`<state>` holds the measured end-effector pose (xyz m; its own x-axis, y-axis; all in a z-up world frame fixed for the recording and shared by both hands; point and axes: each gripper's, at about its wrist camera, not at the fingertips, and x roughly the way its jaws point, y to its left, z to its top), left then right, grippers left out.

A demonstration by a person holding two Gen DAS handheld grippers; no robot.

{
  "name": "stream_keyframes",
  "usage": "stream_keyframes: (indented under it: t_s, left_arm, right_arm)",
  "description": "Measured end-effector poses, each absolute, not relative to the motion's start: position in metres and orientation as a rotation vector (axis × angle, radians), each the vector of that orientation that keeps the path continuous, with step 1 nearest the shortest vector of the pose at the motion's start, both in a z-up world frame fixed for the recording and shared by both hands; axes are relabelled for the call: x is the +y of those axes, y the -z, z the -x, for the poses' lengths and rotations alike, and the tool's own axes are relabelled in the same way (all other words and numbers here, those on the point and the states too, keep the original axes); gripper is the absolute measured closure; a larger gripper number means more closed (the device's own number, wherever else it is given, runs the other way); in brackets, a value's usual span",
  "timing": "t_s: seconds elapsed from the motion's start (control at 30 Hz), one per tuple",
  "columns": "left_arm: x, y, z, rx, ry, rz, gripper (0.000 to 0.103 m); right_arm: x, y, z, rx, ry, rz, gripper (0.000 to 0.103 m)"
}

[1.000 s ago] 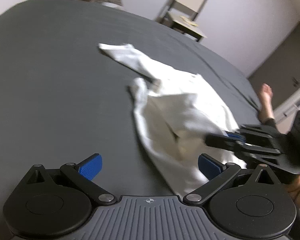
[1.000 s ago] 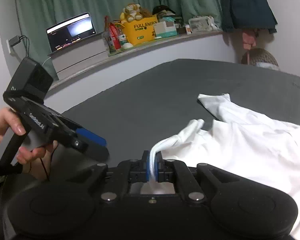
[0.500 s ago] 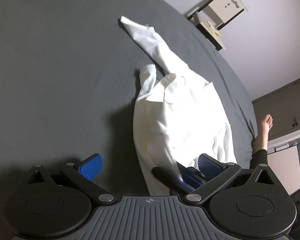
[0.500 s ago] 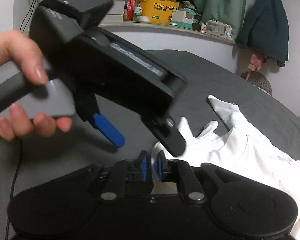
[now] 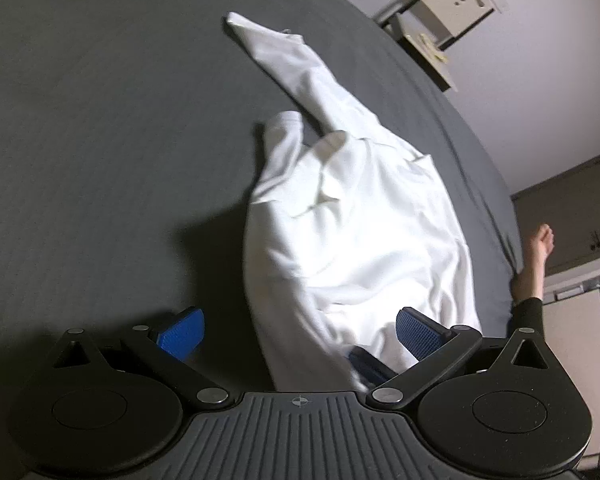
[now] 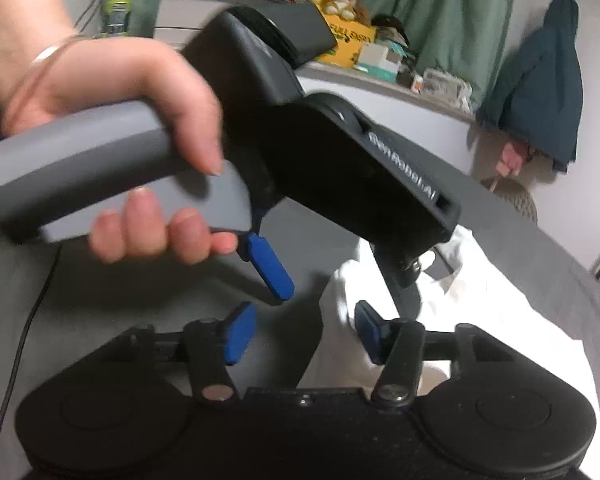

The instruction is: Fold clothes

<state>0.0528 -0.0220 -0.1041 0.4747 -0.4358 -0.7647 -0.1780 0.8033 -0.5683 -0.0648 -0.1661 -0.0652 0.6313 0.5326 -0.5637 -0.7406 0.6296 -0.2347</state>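
White shirt [image 5: 352, 232] lies rumpled ahead of both grippers. Left gripper [image 5: 298, 332] gapes wide over its near hem; right gripper [image 6: 304, 332] spread, empty. Pinch one layer cleanly.

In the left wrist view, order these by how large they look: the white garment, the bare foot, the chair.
1. White garment, by far the largest.
2. Chair.
3. Bare foot, smallest.
The chair stands farther away, so its true size may differ.
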Motion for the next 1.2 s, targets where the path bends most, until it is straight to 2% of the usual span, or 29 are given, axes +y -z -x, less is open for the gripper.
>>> stream_keyframes:
  t_s: [0.07,0.33,0.7,0.8,0.87,0.97,1.0,1.13,1.2]
  left_arm:
    - [-0.019,0.105,-0.053,1.085,0.152,0.64,0.0]
    - [-0.005,0.102,-0.053,1.065,0.122,0.693,0.0]
    - [-0.001,0.096,-0.05,1.09,0.105,0.689,0.001]
    - [-0.004,0.093,-0.049,1.098,0.111,0.67,0.014]
    - [-0.007,0.094,-0.05,1.114,0.122,0.663,0.038]
    - [-0.01,0.099,-0.052,1.144,0.144,0.67,0.059]
    - [-0.012,0.1,-0.051,1.149,0.146,0.665,0.062]
    - [-0.02,0.095,-0.05,1.144,0.137,0.57,0.09]
    - [-0.022,0.091,-0.05,1.127,0.13,0.513,0.097]
  right_arm:
    - [-0.17,0.063,0.072,0.442,-0.759,0.497,0.04]
    - [-0.2,0.047,0.074,0.448,-0.722,0.433,0.034]
    - [-0.232,0.042,0.04,0.546,-0.653,0.286,0.034]
    - [-0.24,0.041,0.03,0.57,-0.633,0.244,0.034]
    - [-0.245,0.041,0.024,0.586,-0.619,0.216,0.034]
    - [-0.248,0.041,0.021,0.591,-0.607,0.202,0.034]
    - [-0.248,0.041,0.02,0.592,-0.602,0.202,0.034]
    - [-0.251,0.042,0.017,0.596,-0.586,0.193,0.034]
    - [-0.253,0.043,0.015,0.596,-0.578,0.187,0.034]
